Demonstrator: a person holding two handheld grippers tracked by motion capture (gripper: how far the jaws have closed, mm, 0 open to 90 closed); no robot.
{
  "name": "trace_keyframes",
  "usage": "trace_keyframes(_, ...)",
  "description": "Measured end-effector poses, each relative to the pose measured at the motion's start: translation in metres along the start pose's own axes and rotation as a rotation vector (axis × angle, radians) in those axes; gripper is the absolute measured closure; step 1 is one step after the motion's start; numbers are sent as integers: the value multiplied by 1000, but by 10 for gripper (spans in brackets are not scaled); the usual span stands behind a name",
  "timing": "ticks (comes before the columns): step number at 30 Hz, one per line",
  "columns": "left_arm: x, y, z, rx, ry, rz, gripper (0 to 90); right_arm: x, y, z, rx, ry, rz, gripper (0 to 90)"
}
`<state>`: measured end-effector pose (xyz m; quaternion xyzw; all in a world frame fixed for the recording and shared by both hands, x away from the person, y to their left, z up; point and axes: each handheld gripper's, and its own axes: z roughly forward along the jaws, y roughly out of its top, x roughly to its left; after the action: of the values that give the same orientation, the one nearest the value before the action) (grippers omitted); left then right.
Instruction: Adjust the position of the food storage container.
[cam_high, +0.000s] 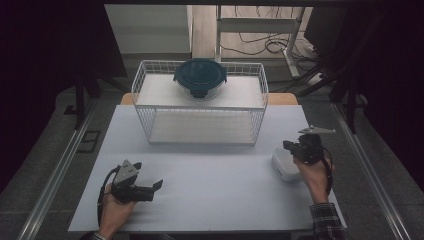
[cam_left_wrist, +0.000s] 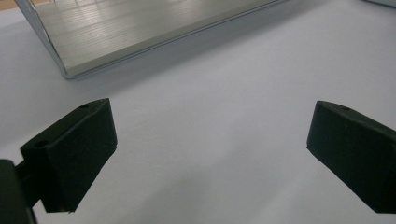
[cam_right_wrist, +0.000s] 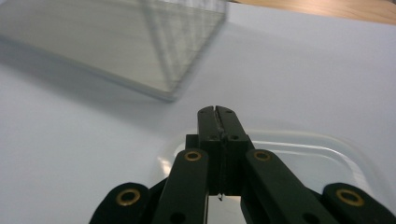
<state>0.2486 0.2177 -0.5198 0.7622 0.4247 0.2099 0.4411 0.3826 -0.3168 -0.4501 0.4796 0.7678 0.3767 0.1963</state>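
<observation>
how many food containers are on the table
2: a round container with a dark lid on top of the wire rack, and a white container under the right gripper.

Dim room, dark drapes (cam_high: 45, 45) at both sides. Grey floor (cam_high: 30, 165) with metal rails (cam_high: 55, 170). Beyond the white tabletop (cam_high: 210, 185), a white table frame (cam_high: 260, 25) and loose cables (cam_high: 260, 45) on wood flooring.

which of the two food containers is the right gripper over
The white lidded container on the table by the right gripper, its fingers shut; the dark-lidded round container sits atop the wire rack.
</observation>
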Motion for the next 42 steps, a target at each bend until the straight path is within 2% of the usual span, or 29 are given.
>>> trace_keyframes(2, 1, 0, 0, 4, 0, -4, 13, -11, -2, -3, 0, -14, 37, 894)
trace_keyframes(4, 1, -1, 0, 7, -1, -4, 14, -19, -4, -6, -9, -49, 47, 894)
trace_keyframes(10, 3, -3, 2, 7, -4, -15, 14, -43, -10, -17, -17, -112, 105, 893)
trace_keyframes(13, 3, -3, 2, 7, -8, -16, 15, -54, -15, -22, -1, -177, 113, 894)
trace_keyframes(17, 4, -4, 3, 5, -14, -24, 15, -66, -23, -18, 36, -223, 112, 894)
trace_keyframes(20, 5, -4, 3, 5, -17, -28, 15, -69, -27, -11, 68, -219, 113, 894)
trace_keyframes(24, 4, -4, 3, 4, -19, -26, 15, -66, -27, -7, 90, -210, 103, 895)
trace_keyframes(29, 5, -4, 3, 7, -21, -25, 17, -57, -29, -6, 104, -154, 112, 895)
trace_keyframes(42, 4, -4, 2, 9, -26, -26, 24, -6, -26, 3, 133, -23, 53, 895)
